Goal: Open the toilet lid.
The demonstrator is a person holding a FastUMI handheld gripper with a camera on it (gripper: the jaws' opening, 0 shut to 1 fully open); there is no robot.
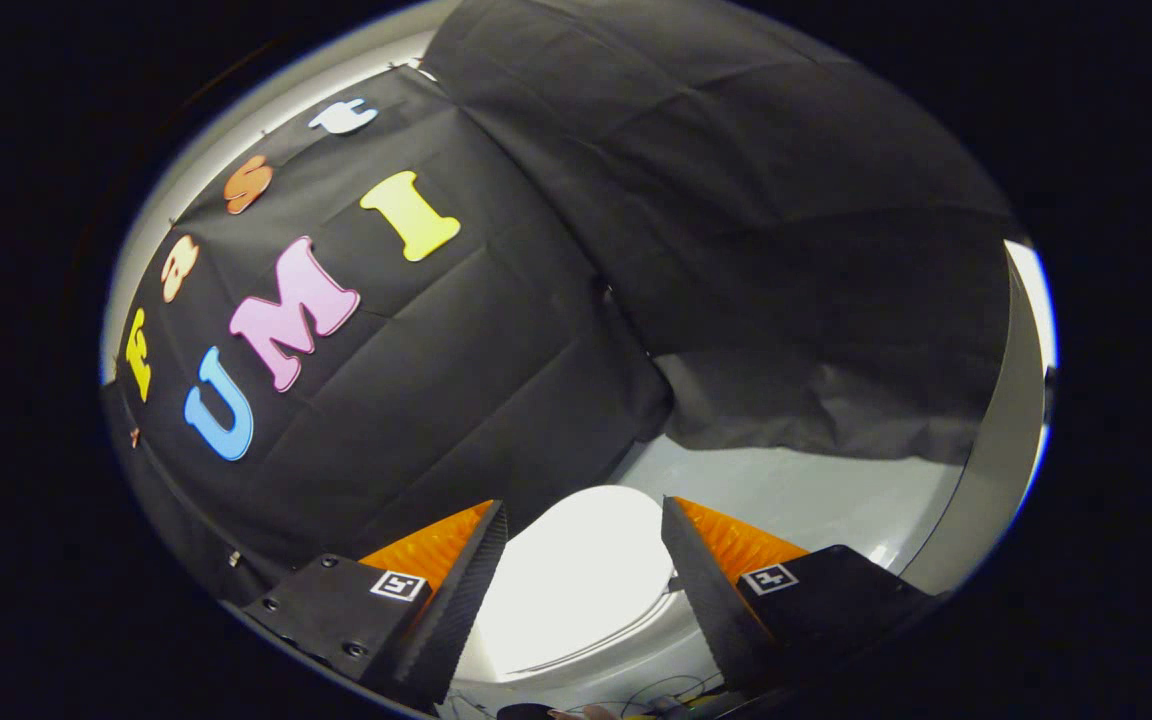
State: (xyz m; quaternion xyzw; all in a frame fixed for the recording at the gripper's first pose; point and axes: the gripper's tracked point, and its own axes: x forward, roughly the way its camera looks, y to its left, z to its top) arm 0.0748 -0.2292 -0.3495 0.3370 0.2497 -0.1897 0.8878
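The glossy white oval toilet lid (576, 580) lies flat and closed on the white toilet bowl (636, 650), seen between and just beyond my fingers (456, 600). My gripper (584, 590) hangs above it with jaws spread wide, touching nothing. Around the toilet runs a pale grey floor (816, 500). Black cloth walls (496, 380) hang behind, wrinkled, meeting at a corner beyond the lid. Some thin dark cables (666, 690) lie beside the bowl's near side.
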